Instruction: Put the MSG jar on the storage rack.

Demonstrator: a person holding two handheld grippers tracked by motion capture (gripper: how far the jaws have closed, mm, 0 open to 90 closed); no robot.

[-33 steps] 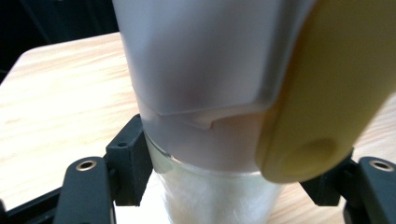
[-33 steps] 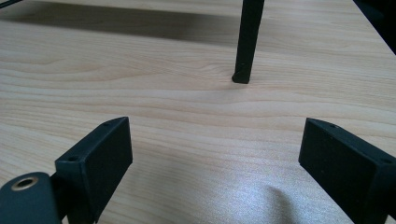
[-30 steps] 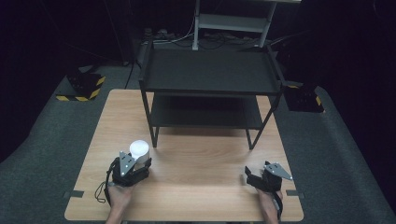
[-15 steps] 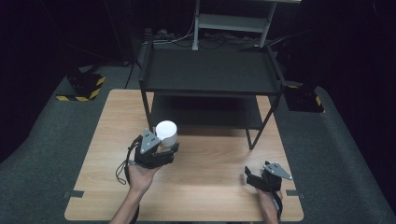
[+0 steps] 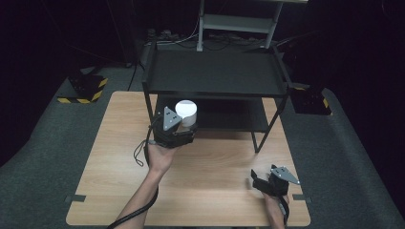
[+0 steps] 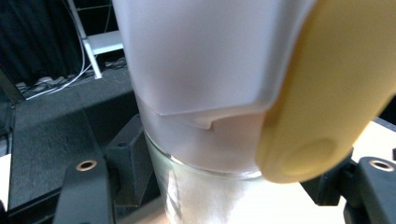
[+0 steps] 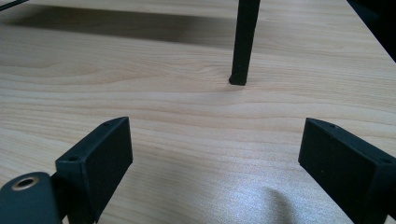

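A: Two claws here. Left claw (image 5: 184,125) is clamped on a white cup (image 5: 186,112) by the black shelf (image 5: 215,71), upright, long axis vertical?

B: Yep, though its base is blurry up close. Right claw (image 5: 262,183) sits spread apart, low over the wooden surface (image 5: 215,162).

Light wood-grain counter (image 5: 114,157), rectangular, on grey carpeted floor (image 5: 43,157). Black two-tier metal shelf rack (image 5: 217,71) stands on the counter's far half, toward its far edge; one leg foot (image 7: 238,79) rests on the wood. Two dark tape strips at the near edge, one by the near-left corner (image 5: 75,198), one by the near-right corner (image 5: 298,197).
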